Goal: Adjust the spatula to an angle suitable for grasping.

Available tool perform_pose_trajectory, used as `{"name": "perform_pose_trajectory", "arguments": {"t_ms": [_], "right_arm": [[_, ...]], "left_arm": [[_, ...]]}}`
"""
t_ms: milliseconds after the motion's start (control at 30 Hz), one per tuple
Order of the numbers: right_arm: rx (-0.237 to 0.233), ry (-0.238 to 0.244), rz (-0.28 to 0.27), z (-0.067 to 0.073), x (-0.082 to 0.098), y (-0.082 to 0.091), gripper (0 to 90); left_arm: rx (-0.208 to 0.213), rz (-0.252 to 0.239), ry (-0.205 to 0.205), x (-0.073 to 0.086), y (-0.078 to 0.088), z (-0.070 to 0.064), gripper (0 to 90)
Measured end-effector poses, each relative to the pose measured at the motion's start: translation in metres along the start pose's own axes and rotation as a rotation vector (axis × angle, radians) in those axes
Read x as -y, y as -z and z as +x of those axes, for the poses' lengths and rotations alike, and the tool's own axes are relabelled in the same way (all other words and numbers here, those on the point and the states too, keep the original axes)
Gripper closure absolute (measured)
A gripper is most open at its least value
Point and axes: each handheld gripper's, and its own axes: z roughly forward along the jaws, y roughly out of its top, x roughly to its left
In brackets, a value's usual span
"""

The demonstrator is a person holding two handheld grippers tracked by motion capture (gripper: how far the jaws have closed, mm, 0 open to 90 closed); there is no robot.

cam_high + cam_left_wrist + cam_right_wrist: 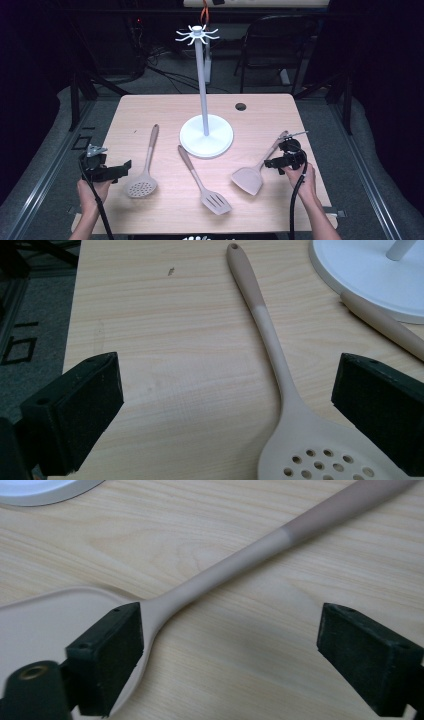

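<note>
Right now the solid spatula (248, 178) lies flat on the table (165, 210) at about 4 o'clock from the white stand (206, 136), no writing legible on it. Right gripper (283, 161) sits wide open over its neck, one pad beside it, holding nothing. Left gripper (121, 170), at 9 o'clock of the slotted spoon (142, 186), also wide open & empty.

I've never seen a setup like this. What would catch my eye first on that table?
Probably the tall white stand with hook arms on top, upright at the middle of the wooden table. Before it lie three utensils: a perforated skimmer at left, a slotted spatula in the middle, and a solid spatula beside the open right gripper.
</note>
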Motion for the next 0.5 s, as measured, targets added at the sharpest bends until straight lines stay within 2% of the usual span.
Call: {"name": "perform_pose_trajectory", "arguments": {"t_ms": [267, 367, 500], "right_arm": [[0.015, -0.009, 0.046, 0.015, -0.012, -0.018, 22.1], [0.042, 0.001, 0.058, 0.026, -0.019, -0.027, 24.6], [0.086, -0.005, 0.081, 0.033, -0.023, -0.042, 27.0]], "left_arm": [[-0.002, 0.020, -0.003, 0.002, -0.001, 0.000, 0.1], [-0.010, 0.019, 0.000, 0.002, 0.000, 0.002, 0.1], [-0.011, 0.022, 0.001, 0.002, 0.000, 0.002, 0.1]]}}
